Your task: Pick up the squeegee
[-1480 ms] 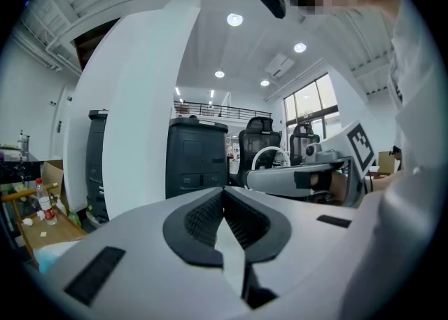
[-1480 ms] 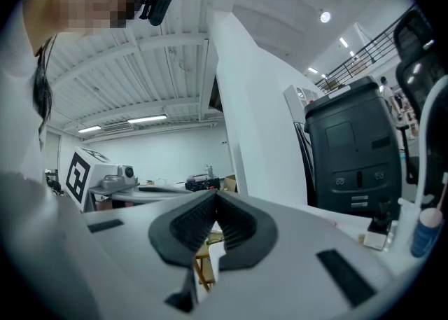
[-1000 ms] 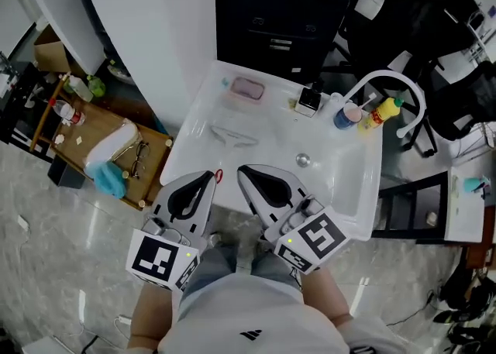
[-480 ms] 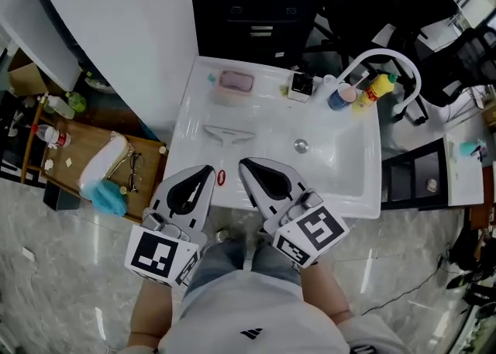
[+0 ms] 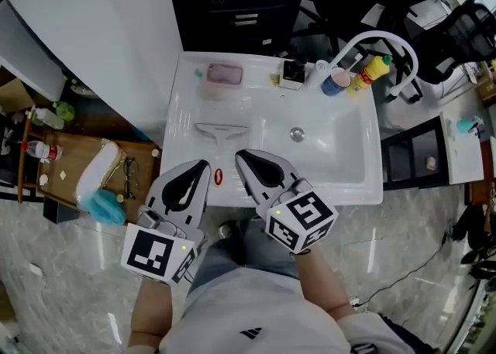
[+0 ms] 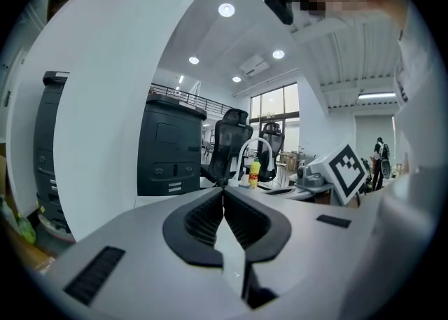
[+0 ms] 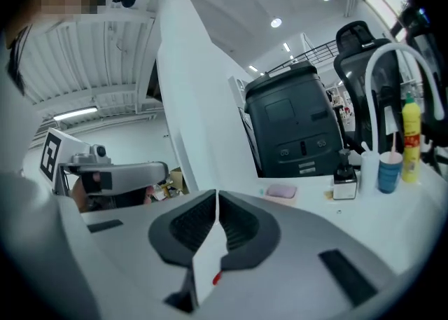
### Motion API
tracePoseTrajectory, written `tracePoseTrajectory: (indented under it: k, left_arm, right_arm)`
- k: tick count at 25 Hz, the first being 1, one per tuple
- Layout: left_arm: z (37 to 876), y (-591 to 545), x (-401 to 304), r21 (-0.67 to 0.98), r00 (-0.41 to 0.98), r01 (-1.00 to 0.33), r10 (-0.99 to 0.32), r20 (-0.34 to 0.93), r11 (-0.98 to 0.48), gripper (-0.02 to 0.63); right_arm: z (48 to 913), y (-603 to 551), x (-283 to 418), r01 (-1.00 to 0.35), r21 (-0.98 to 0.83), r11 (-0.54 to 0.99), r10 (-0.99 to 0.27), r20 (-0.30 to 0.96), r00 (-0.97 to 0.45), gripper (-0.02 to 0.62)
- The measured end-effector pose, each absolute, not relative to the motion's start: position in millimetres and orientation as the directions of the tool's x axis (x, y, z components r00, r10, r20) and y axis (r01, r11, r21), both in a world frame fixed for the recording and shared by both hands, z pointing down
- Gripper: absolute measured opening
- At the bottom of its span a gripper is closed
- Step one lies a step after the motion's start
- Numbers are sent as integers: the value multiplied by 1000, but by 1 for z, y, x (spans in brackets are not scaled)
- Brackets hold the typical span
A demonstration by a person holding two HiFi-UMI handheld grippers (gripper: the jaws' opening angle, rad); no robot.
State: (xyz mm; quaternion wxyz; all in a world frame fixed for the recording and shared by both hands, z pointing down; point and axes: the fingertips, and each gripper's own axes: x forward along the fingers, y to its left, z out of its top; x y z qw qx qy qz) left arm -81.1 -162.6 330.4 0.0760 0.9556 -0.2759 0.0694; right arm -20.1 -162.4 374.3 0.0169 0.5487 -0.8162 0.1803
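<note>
sink (image 5: 364, 168): squeegee (image 5: 222, 129) left of drain (image 5: 297, 134) | dish (image 5: 219, 86): pink soap (image 5: 224, 73)

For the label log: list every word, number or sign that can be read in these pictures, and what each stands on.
No word or number here can be read.
On the two cubes, the square markers: black-and-white patterns, no letters.
On the shirt, a small dark logo: a mark only, no letters.
On the yellow bottle: any label is too small to read.
On the black pump bottle: too small to read.
</note>
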Motion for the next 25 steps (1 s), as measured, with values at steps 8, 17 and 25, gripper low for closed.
tracePoseTrajectory:
  k: [8,17,25]
  left_arm:
    - [340,-177,-78,102,841,-528,-503,196,-843,14]
    - [359,-193,-79,106,838,-527,-495,230,-843,14]
    - [372,-201,-85,127,832,-535,-496,249,-835,14]
  right_arm:
    - [423,-182,-17,-902,-341,265,-863,333,-379,15]
    - [470,-201,-22,-897,-393,200,-815,442,-375,55]
    - [504,-212,-30,-894,-423,149,-758,532,-378,84]
